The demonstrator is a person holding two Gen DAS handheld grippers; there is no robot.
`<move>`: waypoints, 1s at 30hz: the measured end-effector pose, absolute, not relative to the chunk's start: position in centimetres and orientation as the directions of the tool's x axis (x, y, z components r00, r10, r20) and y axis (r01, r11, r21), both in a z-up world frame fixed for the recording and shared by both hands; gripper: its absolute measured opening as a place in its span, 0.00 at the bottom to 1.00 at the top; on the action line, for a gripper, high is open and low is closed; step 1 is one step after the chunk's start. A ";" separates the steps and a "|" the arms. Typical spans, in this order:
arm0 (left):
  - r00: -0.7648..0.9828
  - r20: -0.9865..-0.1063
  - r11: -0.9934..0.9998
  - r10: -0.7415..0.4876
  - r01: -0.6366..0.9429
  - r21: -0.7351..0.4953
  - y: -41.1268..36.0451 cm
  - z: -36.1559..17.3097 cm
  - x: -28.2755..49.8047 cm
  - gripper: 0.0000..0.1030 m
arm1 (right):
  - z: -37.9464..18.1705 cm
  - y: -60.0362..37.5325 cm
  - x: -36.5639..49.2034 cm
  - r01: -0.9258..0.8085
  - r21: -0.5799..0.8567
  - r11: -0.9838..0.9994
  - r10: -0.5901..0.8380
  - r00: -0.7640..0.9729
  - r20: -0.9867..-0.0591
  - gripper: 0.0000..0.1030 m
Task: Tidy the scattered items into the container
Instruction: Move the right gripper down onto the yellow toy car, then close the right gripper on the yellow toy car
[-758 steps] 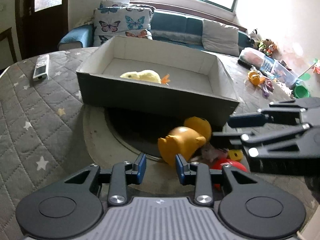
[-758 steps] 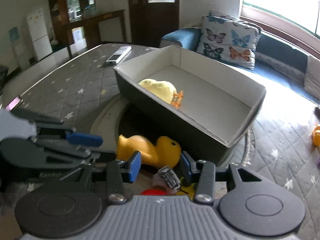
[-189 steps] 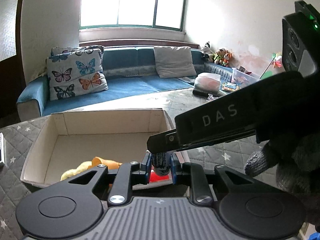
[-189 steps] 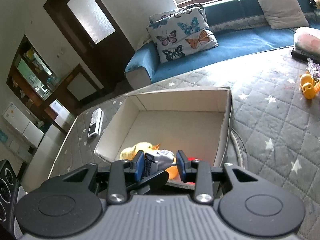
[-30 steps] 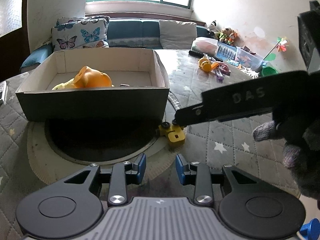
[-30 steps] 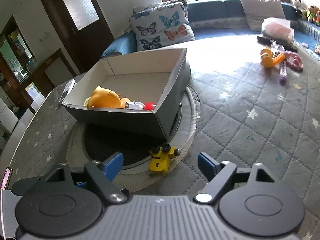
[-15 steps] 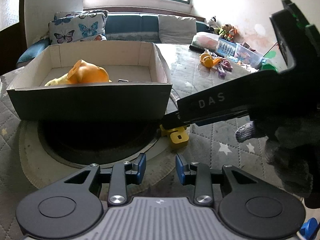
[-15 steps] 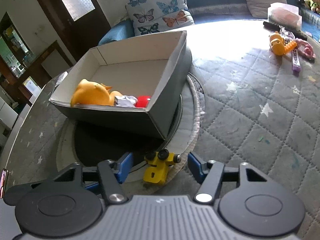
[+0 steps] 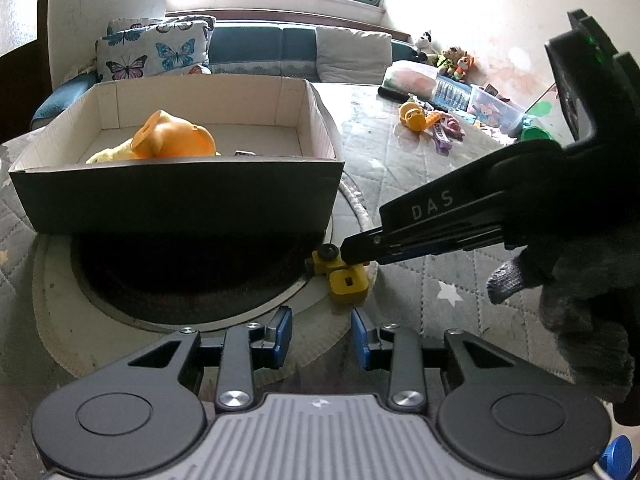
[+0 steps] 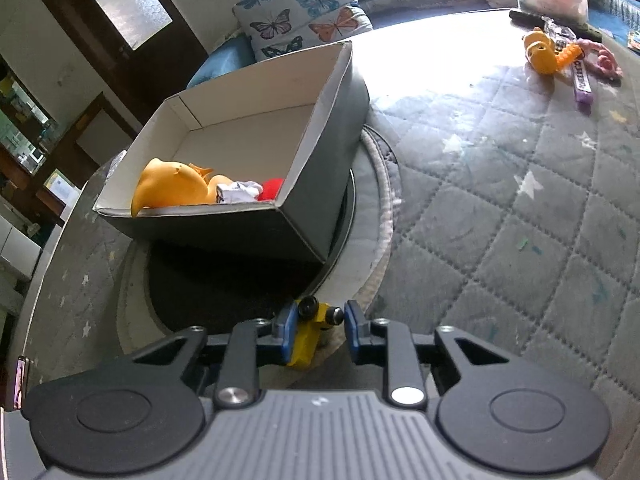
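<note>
A dark cardboard box (image 9: 176, 196) with a pale inside sits on a round desk covered by a grey quilted cloth with stars (image 10: 520, 216). Inside the box lie an orange rubber duck (image 9: 172, 140), a pale yellow plush toy (image 9: 108, 155) beside it, a small white item (image 10: 240, 192) and something red (image 10: 272, 189) near the front corner.

Just outside the box, by its near right corner, a small yellow toy vehicle with black wheels (image 9: 344, 276) rests on the desk at the rim of a dark round inset (image 9: 180, 276). The right tool (image 10: 316, 332) is lowered around this toy: its two blue-padded fingers (image 10: 287, 330) stand on either side of the yellow body, narrowly spread. The left pad looks to be against the toy, while a sliver of space shows at the right pad, so the toy is bracketed but not clearly clamped. In the left wrist view, this same tool reaches in from the right, held by a hand in a grey knit glove (image 9: 560, 292), its tip over the toy.

The left tool (image 9: 320, 336) hovers low over the desk, a little short of the toy, its blue pads parted and gripping nothing.

Farther off on the cloth lie a yellow toy (image 10: 540, 54) and a purple piece (image 10: 582, 84). A butterfly-print cushion (image 9: 152, 54) rests on a blue sofa (image 9: 260, 48) behind.
</note>
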State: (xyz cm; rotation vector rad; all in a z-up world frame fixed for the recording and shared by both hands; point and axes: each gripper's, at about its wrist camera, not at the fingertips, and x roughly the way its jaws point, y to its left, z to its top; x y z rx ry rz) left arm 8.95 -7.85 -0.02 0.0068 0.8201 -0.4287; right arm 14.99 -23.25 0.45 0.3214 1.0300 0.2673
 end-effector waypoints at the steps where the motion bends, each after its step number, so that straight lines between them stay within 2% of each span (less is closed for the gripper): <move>1: 0.601 -0.710 0.915 -0.366 0.371 -0.158 -7.8 -0.1 8.9 0.34 | 0.5 -23.3 14.9 -0.062 0.388 0.920 0.367 0.488 -0.792 0.23; 8: 0.600 -0.712 0.917 -0.364 0.364 -0.161 -7.3 -0.3 8.5 0.34 | 0.9 -22.4 13.7 -0.088 0.426 0.900 0.418 0.448 -0.790 0.22; 16: 0.607 -0.711 0.923 -0.354 0.351 -0.160 -7.1 -0.3 8.9 0.34 | 2.0 -22.0 14.2 -0.119 0.401 0.908 0.407 0.476 -0.780 0.26; 30: 0.591 -0.715 0.912 -0.374 0.374 -0.168 -7.5 -0.7 9.9 0.34 | 0.0 -21.1 15.2 -0.123 0.415 0.901 0.425 0.432 -0.795 0.28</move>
